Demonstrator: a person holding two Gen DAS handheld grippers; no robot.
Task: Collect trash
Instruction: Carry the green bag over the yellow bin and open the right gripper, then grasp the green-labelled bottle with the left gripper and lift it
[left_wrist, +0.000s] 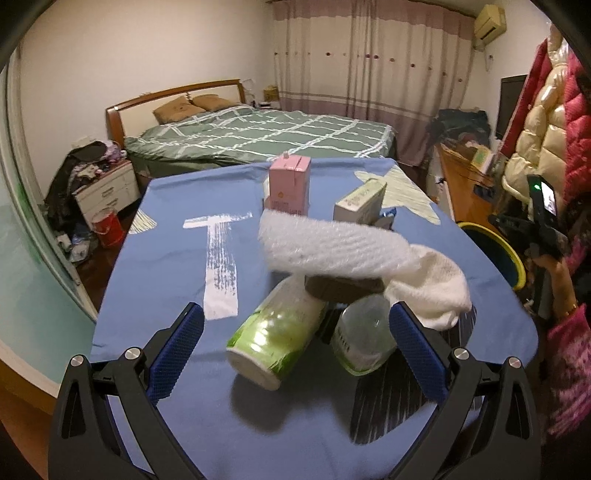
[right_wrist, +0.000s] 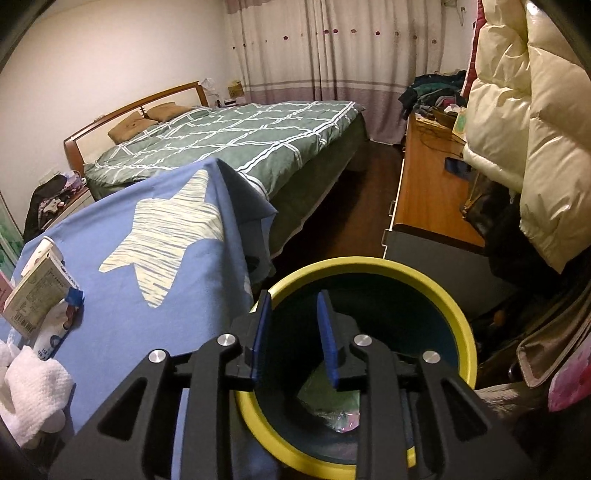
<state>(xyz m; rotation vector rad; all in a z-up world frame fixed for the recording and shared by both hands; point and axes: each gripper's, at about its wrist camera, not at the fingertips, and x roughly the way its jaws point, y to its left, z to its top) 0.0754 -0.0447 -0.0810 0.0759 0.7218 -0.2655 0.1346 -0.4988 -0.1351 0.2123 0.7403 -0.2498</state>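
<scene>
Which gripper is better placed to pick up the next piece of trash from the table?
Left. The left gripper has open jaws facing the green cup lying on the blue cloth. The right gripper hangs over the yellow-rimmed bin, jaws empty.

Home bedroom, made bed (left_wrist: 258, 136), curtains (left_wrist: 369, 55), coats (right_wrist: 517, 129)

- On the table (left_wrist: 177, 266), two bottles (left_wrist: 273, 332) lie side by side at the near edge, dead centre of the left wrist view.
- A cloth (left_wrist: 354, 251) drapes over them, trailing to four o'clock.
- Two cartons (left_wrist: 289, 184) stand behind, at twelve o'clock.
- The bin (right_wrist: 373, 266) sits off the table's right side, at three o'clock.
- A wrapper (right_wrist: 332, 402) lies in the bin.
- The bed (left_wrist: 258, 136) lies beyond the table.
</scene>
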